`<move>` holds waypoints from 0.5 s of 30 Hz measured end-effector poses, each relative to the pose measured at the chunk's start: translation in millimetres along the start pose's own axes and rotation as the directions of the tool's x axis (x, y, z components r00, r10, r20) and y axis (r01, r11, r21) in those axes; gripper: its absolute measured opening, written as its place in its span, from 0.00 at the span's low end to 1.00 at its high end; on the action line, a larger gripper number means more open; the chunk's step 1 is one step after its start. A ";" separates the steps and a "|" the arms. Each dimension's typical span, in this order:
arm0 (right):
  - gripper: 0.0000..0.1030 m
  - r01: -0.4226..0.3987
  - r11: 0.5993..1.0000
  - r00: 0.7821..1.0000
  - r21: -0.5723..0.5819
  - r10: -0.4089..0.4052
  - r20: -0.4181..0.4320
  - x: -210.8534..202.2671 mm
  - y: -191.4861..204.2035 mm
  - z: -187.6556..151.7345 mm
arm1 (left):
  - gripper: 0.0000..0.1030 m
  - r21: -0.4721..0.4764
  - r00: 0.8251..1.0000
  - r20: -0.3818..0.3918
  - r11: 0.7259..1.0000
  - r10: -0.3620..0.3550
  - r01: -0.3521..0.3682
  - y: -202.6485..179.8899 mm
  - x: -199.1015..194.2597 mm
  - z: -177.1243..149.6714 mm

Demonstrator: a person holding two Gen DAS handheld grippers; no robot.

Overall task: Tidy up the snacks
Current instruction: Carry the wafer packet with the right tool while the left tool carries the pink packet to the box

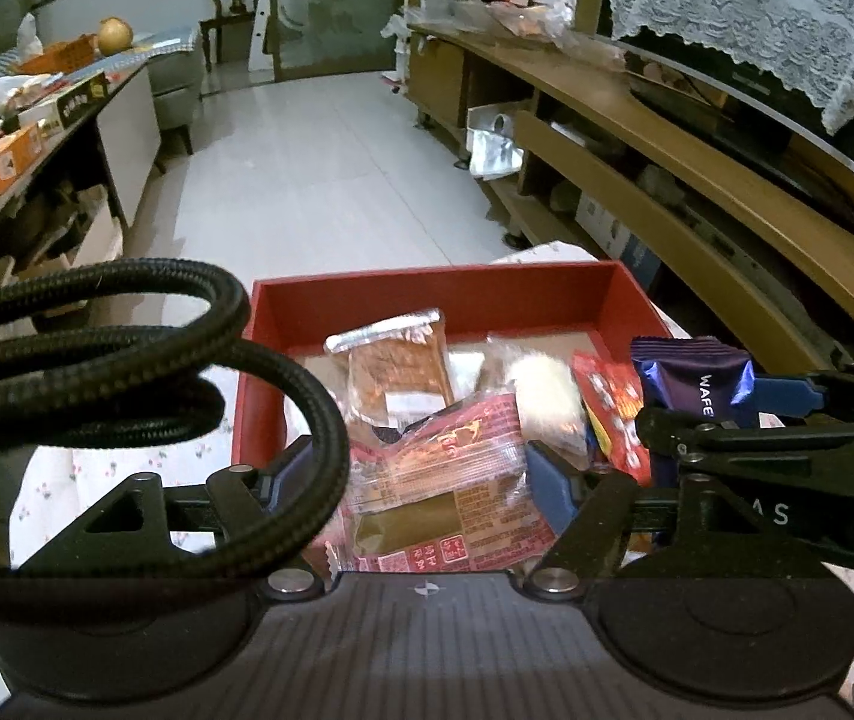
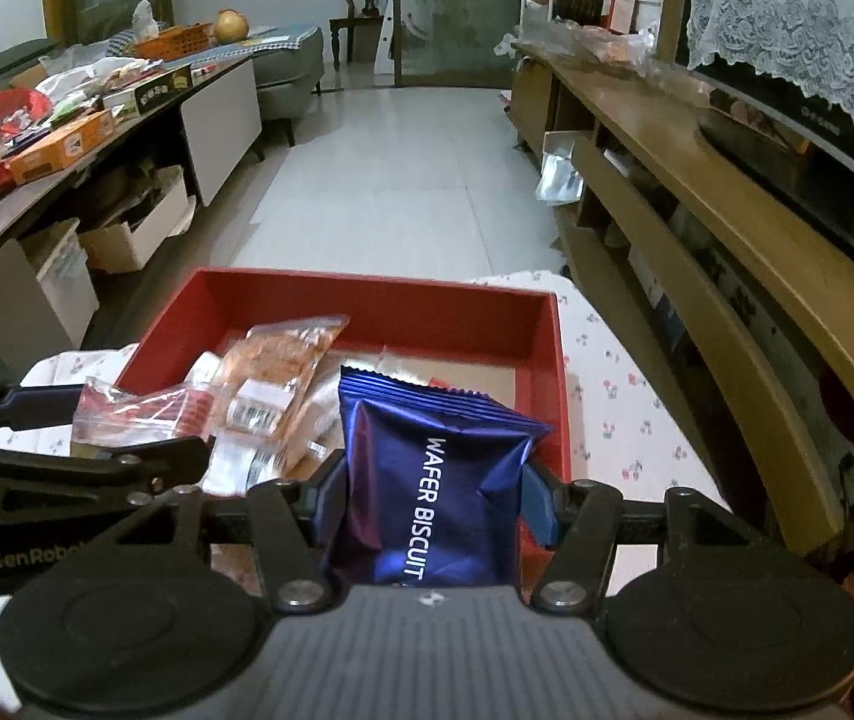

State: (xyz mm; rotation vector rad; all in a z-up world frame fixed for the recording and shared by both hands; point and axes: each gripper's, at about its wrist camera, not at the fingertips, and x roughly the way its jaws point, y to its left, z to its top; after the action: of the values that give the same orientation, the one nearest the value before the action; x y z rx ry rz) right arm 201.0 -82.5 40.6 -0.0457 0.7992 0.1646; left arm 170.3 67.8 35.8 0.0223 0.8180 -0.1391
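Note:
A red open box (image 1: pixel 427 294) (image 2: pixel 367 300) stands on a floral cloth, with several snack packets inside: an orange-brown one (image 1: pixel 397 372) (image 2: pixel 283 372), a white one (image 1: pixel 547 390) and a small red one (image 1: pixel 613 414). My left gripper (image 1: pixel 421 480) is shut on a clear red-printed snack packet (image 1: pixel 439 480) (image 2: pixel 139 414), held over the box's near edge. My right gripper (image 2: pixel 433 492) is shut on a dark blue wafer biscuit packet (image 2: pixel 433 480) (image 1: pixel 691 378), upright above the box's near right corner. The two grippers are side by side.
A black braided cable (image 1: pixel 127 360) loops across the left of the left wrist view. A wooden TV stand (image 2: pixel 727 228) runs along the right. A low table (image 2: pixel 67 144) with boxes and packets lies to the left. Tiled floor (image 2: pixel 403 192) stretches beyond the box.

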 end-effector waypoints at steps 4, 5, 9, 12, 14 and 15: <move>0.84 -0.003 1.000 1.000 0.007 0.003 -0.006 15.5 -3.4 11.2 | 0.75 -0.003 1.000 -0.002 1.000 0.016 -0.016 1.3 12.7 9.5; 0.84 -0.002 1.000 1.000 0.006 0.002 -0.009 19.8 -3.9 13.8 | 0.75 -0.003 1.000 -0.005 1.000 0.020 -0.020 1.5 17.1 11.7; 0.84 -0.008 1.000 1.000 0.008 0.008 -0.029 38.7 -6.2 20.7 | 0.75 -0.005 0.999 -0.017 0.999 0.034 -0.034 4.3 31.3 17.1; 0.84 -0.011 1.000 0.999 0.005 0.012 -0.046 53.4 -6.4 24.0 | 0.75 -0.017 0.999 -0.034 0.999 0.041 -0.042 7.6 42.6 18.3; 0.84 -0.011 1.000 0.998 -0.001 0.011 -0.057 63.0 -5.9 25.4 | 0.75 -0.031 0.998 -0.050 0.999 0.040 -0.042 11.1 51.0 18.5; 0.84 -0.011 1.000 0.998 -0.005 0.011 -0.063 68.1 -5.6 26.0 | 0.75 -0.037 0.998 -0.058 0.998 0.040 -0.042 12.9 54.7 19.0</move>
State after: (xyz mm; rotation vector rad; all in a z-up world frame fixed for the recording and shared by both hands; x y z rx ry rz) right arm 267.0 -76.5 9.8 -0.0516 0.8621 0.1764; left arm 222.7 72.8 8.5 0.0074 0.8769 -0.0845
